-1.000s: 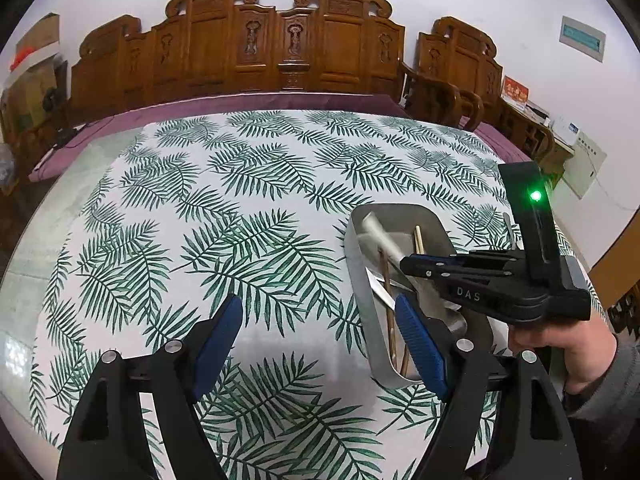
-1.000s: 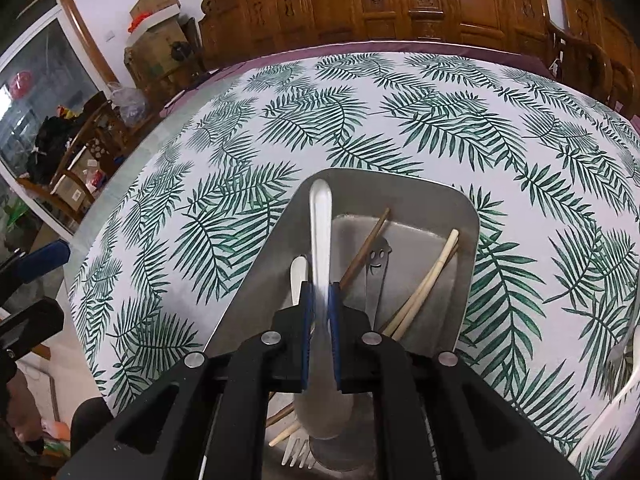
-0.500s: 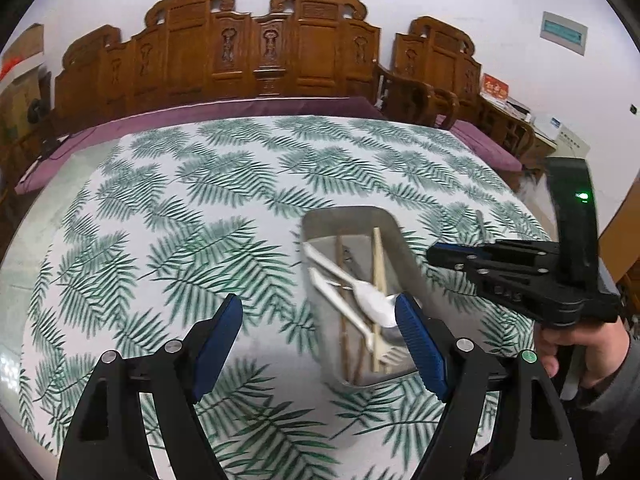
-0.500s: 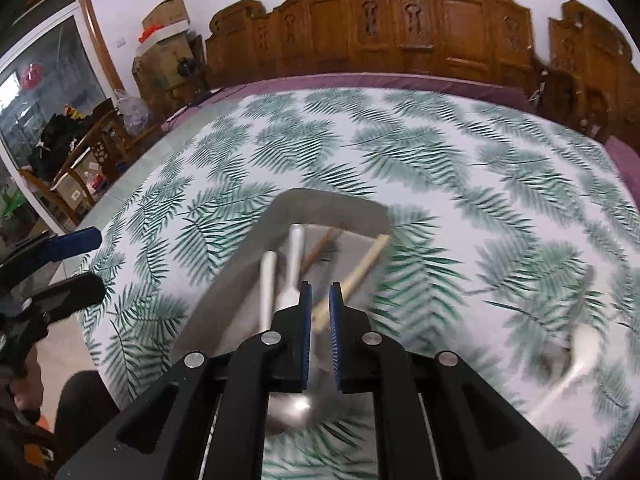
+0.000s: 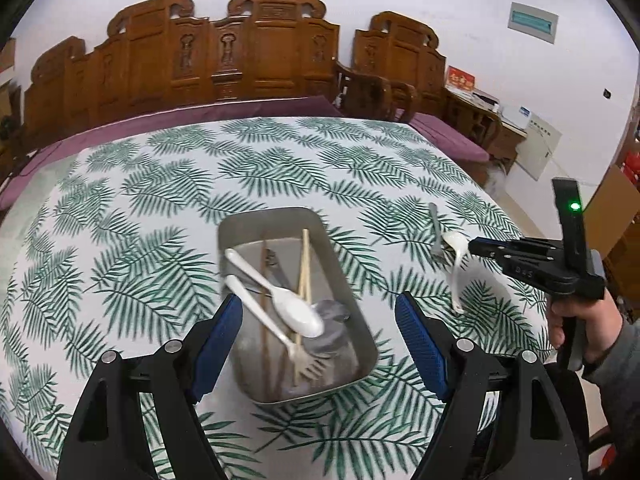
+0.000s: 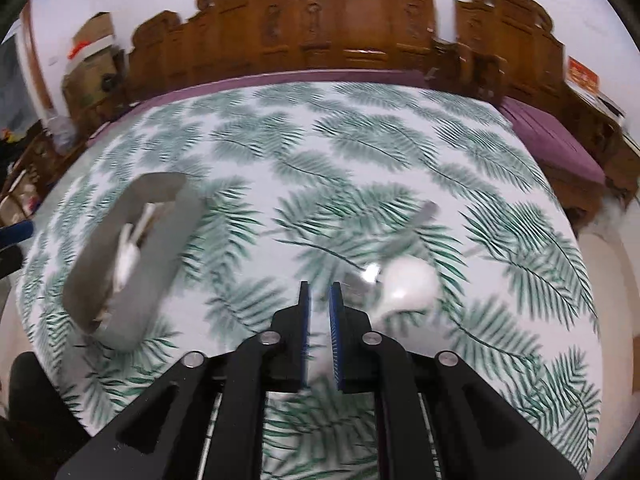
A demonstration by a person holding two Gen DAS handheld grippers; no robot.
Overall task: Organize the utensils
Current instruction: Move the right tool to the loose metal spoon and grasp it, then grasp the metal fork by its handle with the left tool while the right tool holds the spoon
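Note:
A metal tray (image 5: 352,304) sits on the palm-print tablecloth and holds white plastic spoons (image 5: 280,296), a white fork, chopsticks (image 5: 305,264) and a metal utensil. My left gripper (image 5: 320,332) is open and empty, its jaws either side of the tray's near end. A white spoon (image 5: 458,264) and a metal fork (image 5: 437,232) lie on the cloth to the right of the tray. My right gripper (image 6: 319,304) is nearly shut with a narrow gap and empty, just left of the white spoon (image 6: 408,284). The tray (image 6: 160,264) is at the left in the blurred right wrist view.
Carved wooden chairs (image 5: 256,52) line the far side of the table. A purple cloth edge (image 5: 200,120) shows under the tablecloth. The table's right edge (image 5: 532,264) is close to the loose spoon.
My right gripper let go of the white spoon into the tray, then swung right to the loose spoon and fork. My left gripper shifted so the tray sits between its jaws.

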